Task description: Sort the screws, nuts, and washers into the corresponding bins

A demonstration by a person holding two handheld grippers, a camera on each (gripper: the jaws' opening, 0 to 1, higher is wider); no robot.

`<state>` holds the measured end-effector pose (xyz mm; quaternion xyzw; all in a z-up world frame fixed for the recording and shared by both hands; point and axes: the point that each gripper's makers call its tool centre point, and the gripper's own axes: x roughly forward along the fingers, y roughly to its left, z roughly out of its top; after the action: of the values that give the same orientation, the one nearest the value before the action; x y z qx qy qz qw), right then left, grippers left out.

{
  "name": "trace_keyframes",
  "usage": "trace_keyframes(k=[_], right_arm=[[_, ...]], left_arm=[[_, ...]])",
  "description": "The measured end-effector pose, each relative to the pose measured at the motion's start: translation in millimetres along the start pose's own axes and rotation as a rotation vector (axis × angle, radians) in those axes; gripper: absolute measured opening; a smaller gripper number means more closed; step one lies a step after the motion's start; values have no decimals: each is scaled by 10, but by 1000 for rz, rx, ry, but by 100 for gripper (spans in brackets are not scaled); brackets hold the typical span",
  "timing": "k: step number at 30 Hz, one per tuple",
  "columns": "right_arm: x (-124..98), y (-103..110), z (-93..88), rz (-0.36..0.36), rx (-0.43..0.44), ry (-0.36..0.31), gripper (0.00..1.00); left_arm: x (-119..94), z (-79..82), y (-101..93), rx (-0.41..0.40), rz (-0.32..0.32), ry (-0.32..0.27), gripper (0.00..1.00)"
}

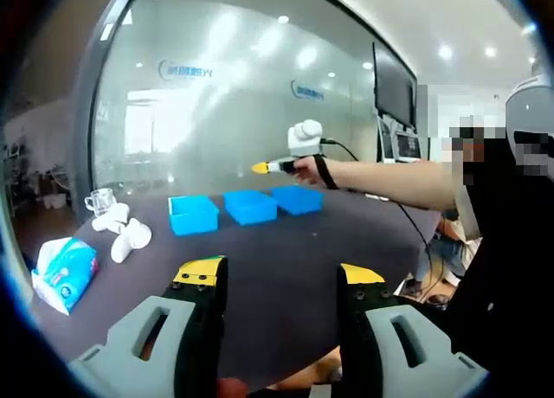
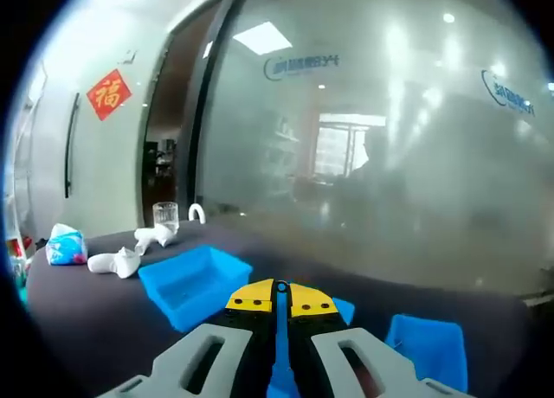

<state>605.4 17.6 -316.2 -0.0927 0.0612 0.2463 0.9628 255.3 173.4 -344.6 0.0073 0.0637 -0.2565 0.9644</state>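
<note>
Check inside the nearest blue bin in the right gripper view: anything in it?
The visible floor of the left blue bin looks bare blue, nothing seen. Its near right corner is covered by the right gripper, whose jaws are closed, so that part can't be checked.

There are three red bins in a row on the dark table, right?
Not quite. The three bins in a row on the dark table are blue, not red. The left gripper view shows them.

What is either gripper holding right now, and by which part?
Left gripper: open, nothing held. Right gripper: jaws closed over the blue bins; whether they pinch anything cannot be told.
</note>
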Motion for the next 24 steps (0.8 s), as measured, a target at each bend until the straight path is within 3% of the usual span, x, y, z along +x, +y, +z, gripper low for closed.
trace_keyframes(k=[9,12,13,15,24], right_arm=[[72,13,-56,-6,17,19,2],[60,57,-58,7,-1,11,9],[56,63,-25,8,-7,-9,20],[35,79,-1,9,-24,-19,31],[-224,167,31,40,-10,-52,33]], left_arm=[[-19,-7,16,-5,2,-3,47],[-29,-3,27,-4,5,-5,47],[-31,-4,28,-3,5,-5,47],[-32,-2,32,-3,6,-7,48],[-34,-8,43,-10,6,-13,48]])
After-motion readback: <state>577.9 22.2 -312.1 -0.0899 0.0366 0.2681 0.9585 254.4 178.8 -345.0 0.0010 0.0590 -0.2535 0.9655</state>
